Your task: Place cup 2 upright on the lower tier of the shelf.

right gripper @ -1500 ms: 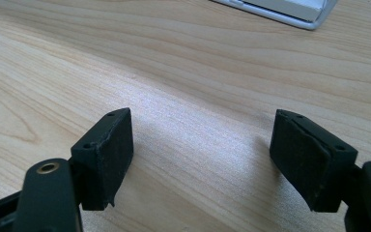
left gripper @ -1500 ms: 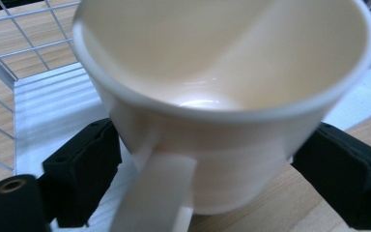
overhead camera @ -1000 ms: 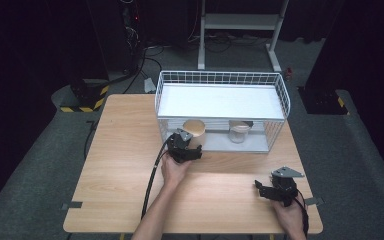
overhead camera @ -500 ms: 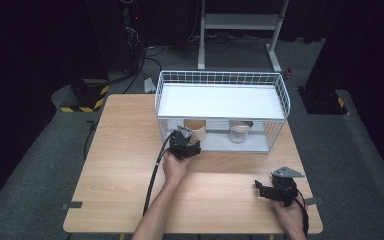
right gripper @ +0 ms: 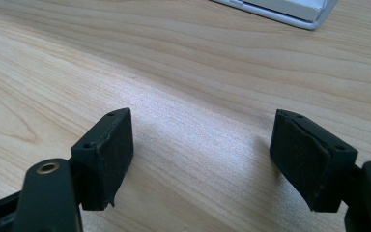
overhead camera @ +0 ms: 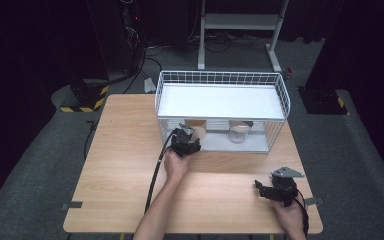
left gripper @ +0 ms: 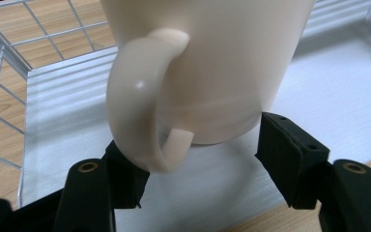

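One glossy cream mug [left gripper: 207, 67] with a thick loop handle stands upright at frame centre on the wire rack's [overhead camera: 280, 95] white lower shelf, clamped by the left gripper [left gripper: 200, 164]; right gripper [right gripper: 203, 159] rests released.

A light wooden table [overhead camera: 125, 165] takes up the middle and lower part of the high view. A white wire rack [overhead camera: 220, 80] stands at its far edge, just above frame centre, with a white shelf board on top and a white floor below. A clear jar [overhead camera: 239, 132] sits under the shelf, right of centre. Behind, at the top of the frame, stands a white metal stand [overhead camera: 240, 22]. A yellow-and-black striped block [overhead camera: 82, 102] lies on the grey floor at the left.
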`<state>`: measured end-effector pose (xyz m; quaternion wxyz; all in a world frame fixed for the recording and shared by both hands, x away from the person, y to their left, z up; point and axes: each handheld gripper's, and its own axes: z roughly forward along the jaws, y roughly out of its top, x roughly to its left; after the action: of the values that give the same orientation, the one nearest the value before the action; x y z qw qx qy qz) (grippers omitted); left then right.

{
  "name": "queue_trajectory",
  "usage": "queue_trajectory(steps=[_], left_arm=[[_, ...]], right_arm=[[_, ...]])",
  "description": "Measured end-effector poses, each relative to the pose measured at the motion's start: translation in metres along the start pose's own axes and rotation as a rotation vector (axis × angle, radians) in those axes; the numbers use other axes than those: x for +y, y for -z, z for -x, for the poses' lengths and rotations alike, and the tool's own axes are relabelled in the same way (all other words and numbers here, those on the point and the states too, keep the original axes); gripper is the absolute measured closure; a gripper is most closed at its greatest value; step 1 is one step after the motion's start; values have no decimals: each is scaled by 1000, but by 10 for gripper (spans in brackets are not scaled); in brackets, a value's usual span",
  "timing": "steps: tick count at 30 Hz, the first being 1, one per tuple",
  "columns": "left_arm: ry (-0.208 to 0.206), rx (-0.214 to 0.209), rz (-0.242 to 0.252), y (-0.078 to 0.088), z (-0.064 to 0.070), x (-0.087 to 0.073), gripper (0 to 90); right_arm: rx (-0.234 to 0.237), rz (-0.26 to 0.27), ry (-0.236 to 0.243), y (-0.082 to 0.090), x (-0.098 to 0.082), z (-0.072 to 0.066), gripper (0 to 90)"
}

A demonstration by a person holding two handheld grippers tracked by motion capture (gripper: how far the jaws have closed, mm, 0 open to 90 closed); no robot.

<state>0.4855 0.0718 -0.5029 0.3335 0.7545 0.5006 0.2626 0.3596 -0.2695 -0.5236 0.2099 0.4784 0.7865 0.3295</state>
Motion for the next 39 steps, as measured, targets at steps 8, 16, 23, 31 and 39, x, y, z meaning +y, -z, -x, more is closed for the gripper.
queue_trajectory(steps=[8,16,23,31,39], left_arm=[[44,-26,7,1,0,-1,329],[49,-45,19,10,-1,-5,276],[58,-67,32,19,-3,-8,271],[66,-92,53,31,-5,-12,273],[35,-90,71,42,-6,-13,271]], right_arm=[[0,0,0,0,0,0,241],[-1,1,3,0,0,0,241],[0,0,0,0,0,0,240],[0,0,0,0,0,0,240],[0,0,0,0,0,0,240]])
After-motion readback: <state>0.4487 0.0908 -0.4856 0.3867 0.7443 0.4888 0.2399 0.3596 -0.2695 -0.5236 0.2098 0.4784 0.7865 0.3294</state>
